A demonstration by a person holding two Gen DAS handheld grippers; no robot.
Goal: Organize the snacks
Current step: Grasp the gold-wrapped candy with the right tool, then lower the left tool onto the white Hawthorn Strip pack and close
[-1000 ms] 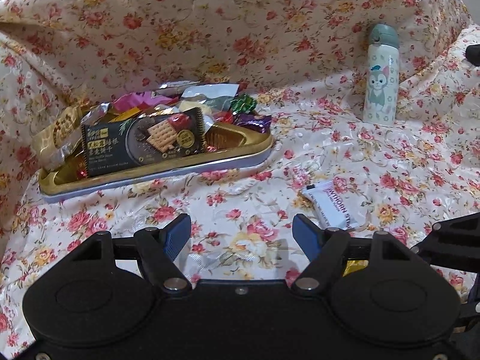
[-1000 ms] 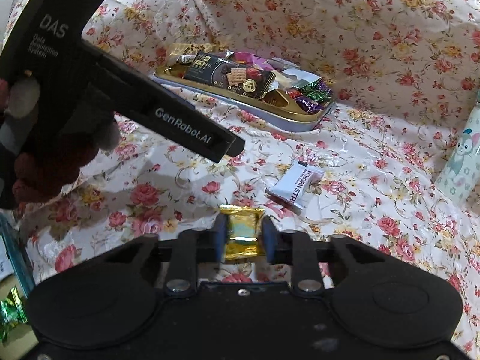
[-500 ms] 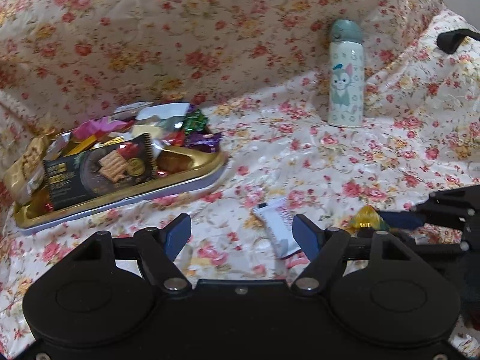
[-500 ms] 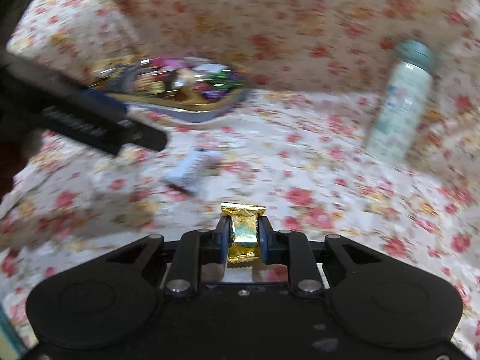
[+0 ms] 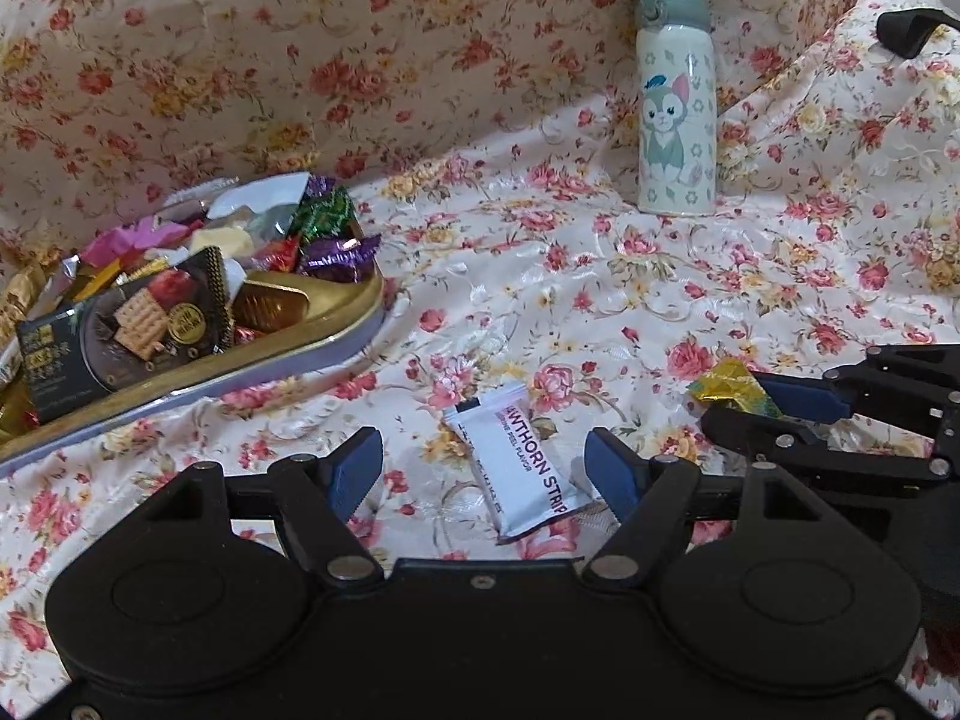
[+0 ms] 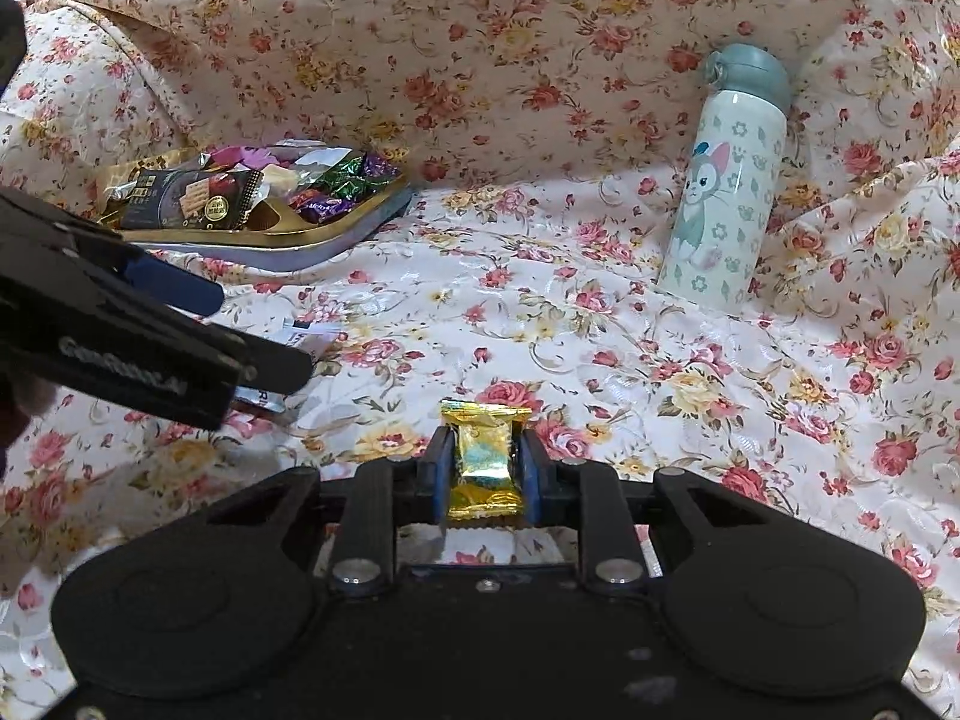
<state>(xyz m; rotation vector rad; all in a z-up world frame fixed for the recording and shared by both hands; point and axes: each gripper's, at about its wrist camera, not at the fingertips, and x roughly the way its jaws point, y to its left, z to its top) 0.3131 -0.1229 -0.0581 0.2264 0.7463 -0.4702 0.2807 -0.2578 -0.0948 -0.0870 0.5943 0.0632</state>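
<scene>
Tray [image 5: 336, 324] visible both views; right tongs [image 6: 485, 468] grasping gold candy [image 6: 485, 462], left tongs [image 5: 483, 468] released.

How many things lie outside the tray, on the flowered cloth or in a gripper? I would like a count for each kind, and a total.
Gold-wrapped snack, held between the right gripper's fingers: 1
White hawthorn strip packet, on the cloth between the left gripper's open fingers: 1
Cat-print bottle, standing upright: 1
Total: 3
</scene>
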